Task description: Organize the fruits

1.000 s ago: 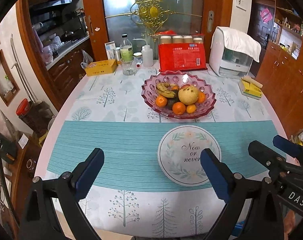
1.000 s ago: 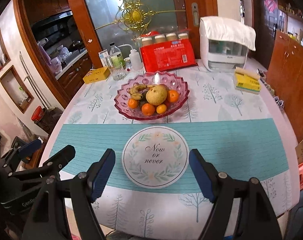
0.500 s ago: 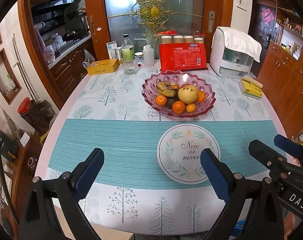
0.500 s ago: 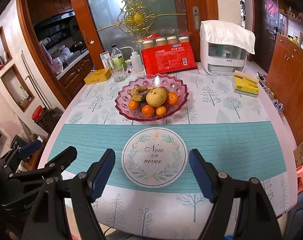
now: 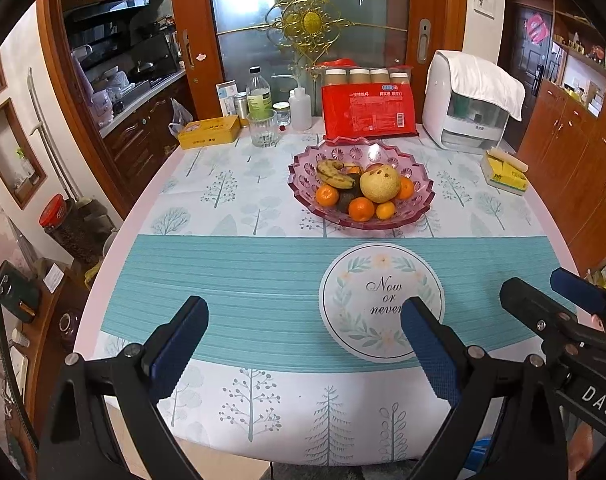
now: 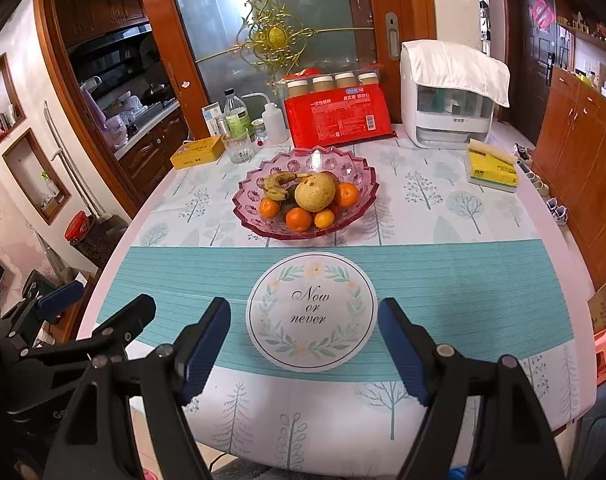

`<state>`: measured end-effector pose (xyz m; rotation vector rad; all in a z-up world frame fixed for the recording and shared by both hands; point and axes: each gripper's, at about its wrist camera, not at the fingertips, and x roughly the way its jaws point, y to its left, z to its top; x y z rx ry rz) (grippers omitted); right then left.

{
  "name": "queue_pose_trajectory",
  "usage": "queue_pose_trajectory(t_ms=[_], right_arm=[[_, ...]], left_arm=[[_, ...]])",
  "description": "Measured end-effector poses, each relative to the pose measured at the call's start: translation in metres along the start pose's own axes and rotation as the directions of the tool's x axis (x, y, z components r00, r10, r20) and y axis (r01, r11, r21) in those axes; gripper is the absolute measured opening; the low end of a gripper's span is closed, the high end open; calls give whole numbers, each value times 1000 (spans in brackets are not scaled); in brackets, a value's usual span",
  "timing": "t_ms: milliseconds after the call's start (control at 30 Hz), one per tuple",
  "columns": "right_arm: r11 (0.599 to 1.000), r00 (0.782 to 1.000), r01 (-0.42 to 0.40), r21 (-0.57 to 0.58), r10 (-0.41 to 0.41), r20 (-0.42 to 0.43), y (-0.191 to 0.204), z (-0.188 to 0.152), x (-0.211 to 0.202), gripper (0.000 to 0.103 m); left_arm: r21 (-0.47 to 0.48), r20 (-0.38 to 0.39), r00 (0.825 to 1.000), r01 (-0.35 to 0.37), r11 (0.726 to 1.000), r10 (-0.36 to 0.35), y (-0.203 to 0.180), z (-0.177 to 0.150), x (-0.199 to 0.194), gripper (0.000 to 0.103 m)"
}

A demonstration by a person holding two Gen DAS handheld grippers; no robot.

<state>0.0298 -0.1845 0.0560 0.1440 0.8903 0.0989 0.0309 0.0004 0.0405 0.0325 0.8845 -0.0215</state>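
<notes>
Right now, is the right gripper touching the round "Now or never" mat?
Apart. The right wrist view shows the right gripper open, its blue fingers either side of the round mat with teal cloth visible between each finger and the mat's edge.

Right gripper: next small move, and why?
Probably ease the right gripper forward over the round mat toward the pink fruit bowl. Both it and the left gripper are open and empty near the table's front edge, well short of the fruit. All fruit sits in the bowl; the nearest orange looks easiest to reach first.
</notes>
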Motion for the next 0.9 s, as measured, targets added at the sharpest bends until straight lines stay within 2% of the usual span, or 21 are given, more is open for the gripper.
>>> queue_pose_trajectory(t_ms=[900], right_arm=[[999, 999, -10, 47, 12, -31, -4, -20, 0, 77]], left_arm=[[24, -43, 999, 13, 1000, -12, 4, -13, 2, 96]])
